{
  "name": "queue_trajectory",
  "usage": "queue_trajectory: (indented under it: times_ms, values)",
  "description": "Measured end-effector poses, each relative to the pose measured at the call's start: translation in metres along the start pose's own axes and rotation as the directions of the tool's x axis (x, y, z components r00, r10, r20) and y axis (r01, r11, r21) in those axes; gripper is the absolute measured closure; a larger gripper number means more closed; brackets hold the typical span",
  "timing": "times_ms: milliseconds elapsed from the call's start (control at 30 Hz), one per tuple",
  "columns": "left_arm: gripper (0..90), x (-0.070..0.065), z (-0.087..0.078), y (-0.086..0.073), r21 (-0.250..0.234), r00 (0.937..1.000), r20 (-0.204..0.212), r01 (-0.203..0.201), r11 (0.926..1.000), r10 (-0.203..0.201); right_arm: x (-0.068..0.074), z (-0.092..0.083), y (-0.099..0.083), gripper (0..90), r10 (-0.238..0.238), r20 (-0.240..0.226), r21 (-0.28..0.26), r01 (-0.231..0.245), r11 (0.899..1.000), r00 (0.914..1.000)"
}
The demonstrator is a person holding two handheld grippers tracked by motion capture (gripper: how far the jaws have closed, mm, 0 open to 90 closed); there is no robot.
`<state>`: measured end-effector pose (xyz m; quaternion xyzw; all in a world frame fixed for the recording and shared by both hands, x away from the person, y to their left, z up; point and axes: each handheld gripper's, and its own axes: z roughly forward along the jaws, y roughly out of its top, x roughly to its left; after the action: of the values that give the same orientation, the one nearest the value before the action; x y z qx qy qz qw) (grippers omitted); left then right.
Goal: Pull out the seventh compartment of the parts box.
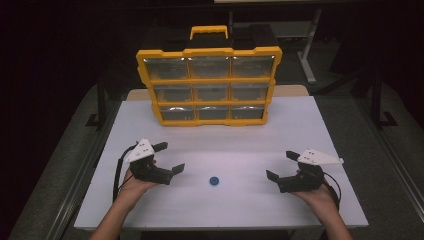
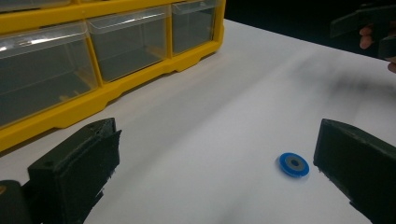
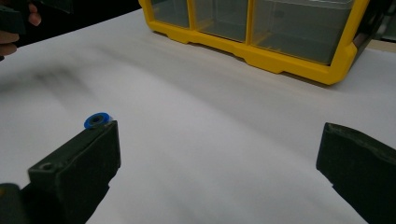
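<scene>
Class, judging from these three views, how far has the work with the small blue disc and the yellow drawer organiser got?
Barely started. Done: nothing visible; all drawers of the yellow organiser look shut. In hand: nothing; the left gripper and right gripper are open, either side of the blue disc, which lies flat on the white table. Left, probably: gripping the disc and whatever follows.

The yellow drawer cabinet [image 2: 112,88] is cut off at ten o'clock in the left gripper view; drawer contents cannot be told. The blue ring [image 3: 96,120] is partly hidden behind a jaw.
</scene>
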<state>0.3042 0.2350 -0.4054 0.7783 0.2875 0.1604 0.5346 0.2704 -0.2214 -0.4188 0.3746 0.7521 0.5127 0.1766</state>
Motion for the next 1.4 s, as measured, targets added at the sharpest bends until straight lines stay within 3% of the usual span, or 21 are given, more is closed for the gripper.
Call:
queue_trajectory:
  times_ms: [267,800,1400]
  values:
    - [0.2,0.003,0.007,0.003,-0.002,0.9998,0.010,-0.019,0.9998,0.019,0.000,0.002,0.000,0.0,-0.002,-0.002,0.023,0.002,1.000,1.0000]
    - [0.2,0.009,0.016,0.005,-0.018,0.9995,0.030,0.000,0.9998,0.000,0.000,0.003,0.000,0.0,-0.009,-0.007,0.045,0.009,0.999,0.9999]
    - [0.2,0.006,0.031,0.011,0.011,0.9986,0.050,-0.021,0.9997,0.021,0.001,0.004,-0.001,0.0,-0.016,-0.009,0.049,0.016,0.999,0.9998]
